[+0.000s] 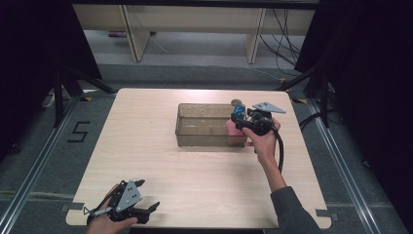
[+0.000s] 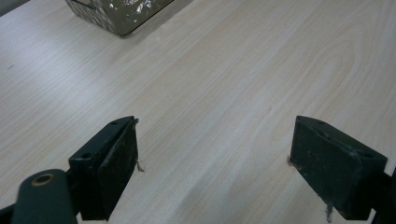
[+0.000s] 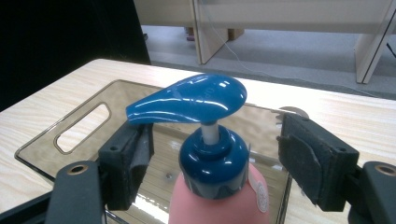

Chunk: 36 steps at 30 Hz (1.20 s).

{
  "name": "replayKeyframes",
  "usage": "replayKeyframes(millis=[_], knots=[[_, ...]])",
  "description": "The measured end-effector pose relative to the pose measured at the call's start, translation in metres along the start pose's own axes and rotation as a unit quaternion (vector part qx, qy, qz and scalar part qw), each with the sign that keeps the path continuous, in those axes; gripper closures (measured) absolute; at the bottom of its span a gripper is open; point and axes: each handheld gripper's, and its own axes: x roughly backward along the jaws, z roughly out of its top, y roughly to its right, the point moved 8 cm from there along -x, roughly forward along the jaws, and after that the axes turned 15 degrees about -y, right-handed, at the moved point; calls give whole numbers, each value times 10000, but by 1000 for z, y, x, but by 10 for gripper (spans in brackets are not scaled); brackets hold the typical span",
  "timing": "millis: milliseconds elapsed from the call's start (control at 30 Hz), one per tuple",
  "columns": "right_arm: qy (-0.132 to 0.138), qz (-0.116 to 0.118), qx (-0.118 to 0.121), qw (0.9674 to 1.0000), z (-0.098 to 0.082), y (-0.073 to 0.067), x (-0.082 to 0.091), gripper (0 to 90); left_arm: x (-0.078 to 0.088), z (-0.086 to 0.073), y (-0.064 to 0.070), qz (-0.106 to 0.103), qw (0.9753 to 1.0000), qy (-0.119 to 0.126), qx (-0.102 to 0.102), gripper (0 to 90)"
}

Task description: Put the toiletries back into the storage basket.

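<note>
On the table (image 1: 146,146) sit two things: one bin (image 1: 204,126) and one pump bottle (image 1: 235,127). Two grippers are in play, one per hand.

At the near left corner, the left gripper (image 1: 146,195) lies low by the table's edge, held in the person's left hand (image 1: 104,222), a grey three-cornered plate on top. Its own view shows the two black jaws spread wide with bare wood between them, gripping nothing; one corner of the bin (image 2: 116,14) shows at the top of that view, well apart from the jaws.

Toward the far middle of the table stands the bin, a clear brownish tub, rectangular, with one slot handle visible at an end in the right gripper view (image 3: 84,126).

At the bin's right end stands the bottle: one pink body, one dark blue collar and one blue pump head (image 3: 187,100). Whether it stands inside the bin or just against its end wall, I cannot tell.

Right of that, the right gripper (image 1: 239,119) is held by the right hand (image 1: 263,141). In its own view the two jaws stand open on either side of the bottle's collar (image 3: 214,161), neither pad touching it.
</note>
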Motion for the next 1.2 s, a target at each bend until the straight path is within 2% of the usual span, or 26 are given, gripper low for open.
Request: replayKeyframes(millis=[100,167,200,267,300,367,400,433,467,533,567,600,667,700,733,767,800,833,933,967,1033,1100,1133,1200], knots=[[32,32,-4,10000,1,-1,2,277,0,0,0,-43,10000,-16,-5,148],[66,-37,80,9999,1,0,4,278,1,0,1,-59,10000,-20,-14,148],[85,27,70,9999,1,-2,4,278,1,0,1,-65,10000,-24,-4,148],[56,-96,104,9999,1,0,6,277,0,1,1,-91,9999,39,68,148],[36,-13,23,10000,0,-2,6,278,1,0,0,-66,10000,-20,-5,148],[85,-11,123,9999,1,-1,6,278,0,1,1,-93,9999,18,61,148],[99,-34,167,9998,1,-1,7,277,1,0,0,-71,10000,-18,19,148],[91,-30,142,9999,1,-1,7,277,1,1,0,-68,10000,14,45,148],[52,-1,-15,10000,-1,-4,8,277,1,1,0,-68,10000,14,45,148],[-8,-69,137,9999,-2,-2,9,276,1,0,0,-57,10000,-16,10,148],[-8,-69,137,9999,-2,-2,9,276,1,0,0,-57,10000,-16,10,148],[31,21,99,9999,-3,-5,9,275,0,3,2,-77,9998,118,109,148],[0,50,23,10000,-4,-7,11,273,1,1,1,-96,10000,2,13,148],[32,31,80,10000,-3,-7,11,271,1,2,1,-81,9999,61,87,148],[-40,8,120,9999,-4,-7,12,268,1,1,1,-67,9999,48,75,149],[69,-12,201,9998,-3,-6,13,264,0,2,1,-52,9999,103,90,148],[33,41,136,9999,-5,-8,13,255,1,1,1,-78,10000,13,3,148],[-28,50,49,10000,-6,-9,14,244,1,2,2,-87,9999,83,92,148],[-61,58,35,10000,-8,-11,17,224,1,2,2,-74,9999,83,80,148],[-39,57,137,9999,-9,-10,17,222,1,2,2,-74,9999,83,80,148],[5,58,180,9998,-8,-9,18,219,1,3,2,-94,9998,136,143,148],[-44,90,46,9999,-10,-12,20,219,1,3,1,-77,9999,113,99,148],[-36,157,40,9999,-10,-14,21,219,1,3,2,-97,9998,125,125,148],[-14,144,82,9999,-10,-15,21,218,1,2,1,-61,9999,102,100,148]])
